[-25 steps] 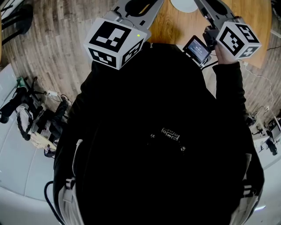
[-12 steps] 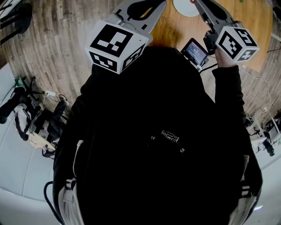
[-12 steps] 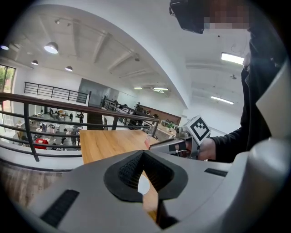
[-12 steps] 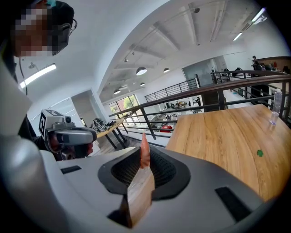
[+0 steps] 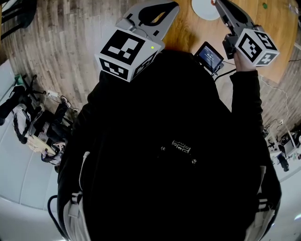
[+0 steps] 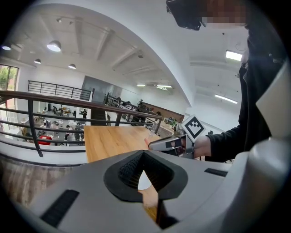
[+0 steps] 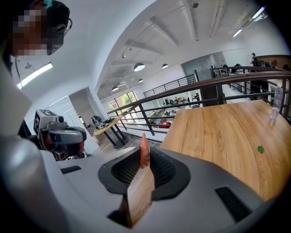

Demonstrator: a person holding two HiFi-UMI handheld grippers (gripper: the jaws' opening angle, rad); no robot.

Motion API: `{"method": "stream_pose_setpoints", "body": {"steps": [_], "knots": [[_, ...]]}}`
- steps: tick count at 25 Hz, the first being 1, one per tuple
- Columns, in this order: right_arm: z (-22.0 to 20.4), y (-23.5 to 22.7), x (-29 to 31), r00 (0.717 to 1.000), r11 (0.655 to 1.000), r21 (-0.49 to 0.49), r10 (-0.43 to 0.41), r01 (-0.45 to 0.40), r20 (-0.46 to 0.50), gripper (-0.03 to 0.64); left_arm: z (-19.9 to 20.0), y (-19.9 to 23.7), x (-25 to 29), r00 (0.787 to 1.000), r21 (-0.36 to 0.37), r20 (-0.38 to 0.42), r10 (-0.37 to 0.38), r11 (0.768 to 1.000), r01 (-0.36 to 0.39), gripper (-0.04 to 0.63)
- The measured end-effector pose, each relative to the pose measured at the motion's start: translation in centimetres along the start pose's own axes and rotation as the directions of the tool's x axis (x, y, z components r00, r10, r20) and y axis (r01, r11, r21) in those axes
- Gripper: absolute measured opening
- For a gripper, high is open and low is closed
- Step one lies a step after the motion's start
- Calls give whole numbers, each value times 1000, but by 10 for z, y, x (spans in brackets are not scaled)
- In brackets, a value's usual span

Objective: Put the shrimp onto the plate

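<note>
An orange-pink shrimp [image 7: 144, 148] stands upright between the jaws of my right gripper [image 7: 144, 154], which is shut on it. In the head view that gripper [image 5: 216, 3] reaches to the edge of a white plate [image 5: 203, 8] on the wooden table [image 5: 183, 28]. My left gripper [image 6: 143, 154] is shut with nothing in it, its tips meeting over the table's near edge [image 5: 175, 5], left of the plate. From the left gripper view the right gripper [image 6: 170, 144] shows ahead with the shrimp's tip [image 6: 147, 142] at its end.
The person's black-clad body fills most of the head view. A small green bit [image 7: 260, 149] and a clear glass [image 7: 274, 109] are farther out on the table [image 7: 227, 136]. Cables and gear [image 5: 37, 127] lie on the floor at left. A dark railing [image 7: 182, 102] runs behind the table.
Both grippers have shifted slightly forward and right towards the plate, and more of the plate shows at the top. The right gripper still holds the shrimp.
</note>
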State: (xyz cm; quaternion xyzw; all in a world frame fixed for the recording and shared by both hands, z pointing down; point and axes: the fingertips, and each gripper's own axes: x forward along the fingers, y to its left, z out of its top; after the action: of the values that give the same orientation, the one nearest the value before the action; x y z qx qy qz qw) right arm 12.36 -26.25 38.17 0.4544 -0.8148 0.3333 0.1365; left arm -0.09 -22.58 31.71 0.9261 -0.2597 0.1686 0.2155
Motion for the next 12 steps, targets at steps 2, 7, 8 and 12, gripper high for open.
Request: {"method": "stream_pose_setpoints", "body": {"steps": [2, 7, 8, 12], "knots": [[-3, -3, 2, 1000, 1000, 3, 1, -1, -9, 77, -3, 0, 1, 1000, -7, -7, 5, 1000, -5, -5], [-17, -15, 7, 999, 1000, 14, 0, 0, -42, 77, -11, -2, 9, 1000, -31, -17, 8, 999, -9, -5], [-19, -17, 8, 999, 1000, 16, -1, 2, -48, 77, -11, -2, 10, 1000, -33, -18, 9, 999, -10, -5], [-25, -23, 11, 998, 1000, 14, -8, 9, -70, 77, -11, -1, 11, 1000, -41, -16, 13, 999, -14, -6]]}}
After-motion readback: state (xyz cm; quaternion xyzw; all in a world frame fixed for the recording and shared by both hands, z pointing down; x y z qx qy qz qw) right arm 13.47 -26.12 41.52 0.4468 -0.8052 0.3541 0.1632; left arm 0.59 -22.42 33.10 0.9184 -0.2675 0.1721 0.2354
